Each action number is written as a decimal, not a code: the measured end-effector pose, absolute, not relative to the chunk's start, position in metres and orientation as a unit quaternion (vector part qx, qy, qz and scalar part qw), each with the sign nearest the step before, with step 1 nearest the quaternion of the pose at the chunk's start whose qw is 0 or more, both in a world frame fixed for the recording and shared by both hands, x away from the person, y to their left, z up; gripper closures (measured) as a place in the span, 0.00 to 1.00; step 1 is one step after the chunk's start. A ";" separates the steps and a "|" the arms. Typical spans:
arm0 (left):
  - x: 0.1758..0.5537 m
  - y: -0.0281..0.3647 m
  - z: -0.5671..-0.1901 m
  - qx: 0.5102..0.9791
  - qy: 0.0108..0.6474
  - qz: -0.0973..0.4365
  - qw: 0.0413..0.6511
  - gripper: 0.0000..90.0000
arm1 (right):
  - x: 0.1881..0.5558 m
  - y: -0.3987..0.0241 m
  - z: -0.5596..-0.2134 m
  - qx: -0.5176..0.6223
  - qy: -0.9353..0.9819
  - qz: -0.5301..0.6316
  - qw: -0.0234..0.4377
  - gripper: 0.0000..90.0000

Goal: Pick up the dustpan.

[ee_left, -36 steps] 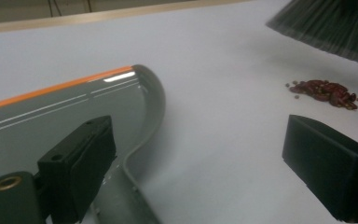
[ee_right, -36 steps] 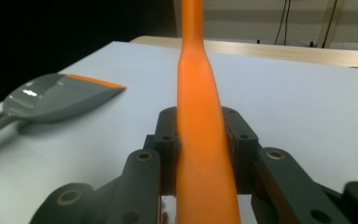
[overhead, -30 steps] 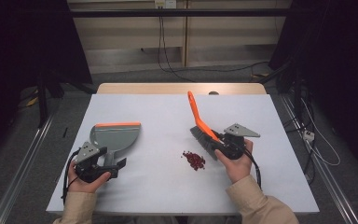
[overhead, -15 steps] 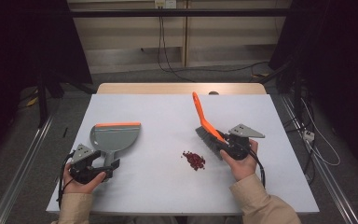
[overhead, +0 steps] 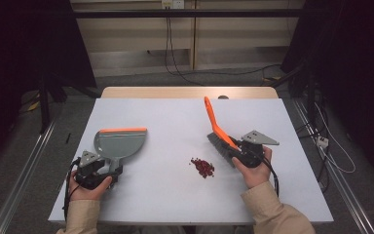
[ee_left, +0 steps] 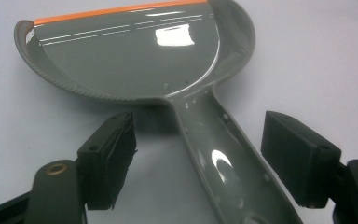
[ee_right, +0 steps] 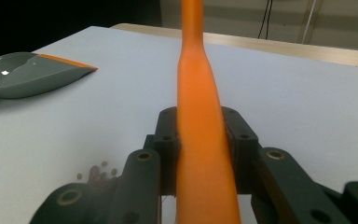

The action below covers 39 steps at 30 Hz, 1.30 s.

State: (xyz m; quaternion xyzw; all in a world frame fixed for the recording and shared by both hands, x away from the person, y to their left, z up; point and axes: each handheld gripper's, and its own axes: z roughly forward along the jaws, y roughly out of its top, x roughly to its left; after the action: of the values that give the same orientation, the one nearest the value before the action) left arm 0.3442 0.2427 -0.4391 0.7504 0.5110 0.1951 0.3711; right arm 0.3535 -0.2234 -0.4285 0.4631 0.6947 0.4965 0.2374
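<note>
High view – pile: red crumbs [overhead: 202, 167] lying mid-counter [overhead: 175, 122], the landmark for everything here.
High view – dustpan [overhead: 119, 142]: lying flat to the left of the pile, orange lip facing away from the person, handle pointing back at the left tool [overhead: 99, 171] for pickup.
High view – brush [overhead: 219, 134]: just right of the pile, bristles low, handle slanting up and away, poised for sweeping, I judge.
Left gripper view – left tool [ee_left: 200, 158]: jaws straddling the dustpan handle [ee_left: 223, 163], having just been closing, pads not yet touching.
Right gripper view – right tool [ee_right: 200, 135]: clamping the orange brush handle [ee_right: 198, 107]; crumbs [ee_right: 95, 172] low left.
</note>
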 end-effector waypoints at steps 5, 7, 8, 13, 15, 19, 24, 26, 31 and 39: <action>0.357 0.232 -0.442 0.753 0.529 0.189 0.342 0.40 | 0.353 -0.225 -0.428 0.466 0.691 0.498 0.240 0.79; 0.360 0.229 -0.443 0.755 0.534 0.186 0.332 0.44 | 0.353 -0.226 -0.427 0.467 0.690 0.497 0.241 0.79; 0.361 0.228 -0.444 0.755 0.535 0.181 0.332 0.50 | 0.353 -0.226 -0.427 0.467 0.690 0.497 0.241 0.79; 0.366 0.231 -0.444 0.759 0.538 0.166 0.327 0.63 | 0.352 -0.228 -0.428 0.468 0.692 0.494 0.241 0.79; 0.368 0.233 -0.444 0.758 0.539 0.160 0.330 0.63 | 0.351 -0.229 -0.428 0.467 0.691 0.495 0.241 0.79; 0.369 0.238 -0.442 0.766 0.526 0.162 0.332 0.64 | 0.351 -0.230 -0.427 0.470 0.689 0.497 0.241 0.79; 0.365 0.241 -0.435 0.774 0.507 0.162 0.343 0.64 | 0.352 -0.231 -0.427 0.469 0.688 0.499 0.241 0.79; 0.363 0.242 -0.431 0.779 0.495 0.162 0.349 0.64 | 0.352 -0.231 -0.427 0.469 0.688 0.499 0.241 0.79; 0.356 0.243 -0.422 0.793 0.467 0.150 0.362 0.64 | 0.353 -0.232 -0.427 0.469 0.687 0.499 0.243 0.79; 0.348 0.240 -0.413 0.809 0.424 0.139 0.382 0.64 | 0.353 -0.233 -0.428 0.471 0.686 0.499 0.241 0.79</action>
State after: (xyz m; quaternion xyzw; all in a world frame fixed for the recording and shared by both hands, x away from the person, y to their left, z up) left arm 0.3475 0.2397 -0.4127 0.8094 0.4237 0.1386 0.3823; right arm 0.3534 -0.2325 -0.4276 0.4709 0.6864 0.4988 0.2413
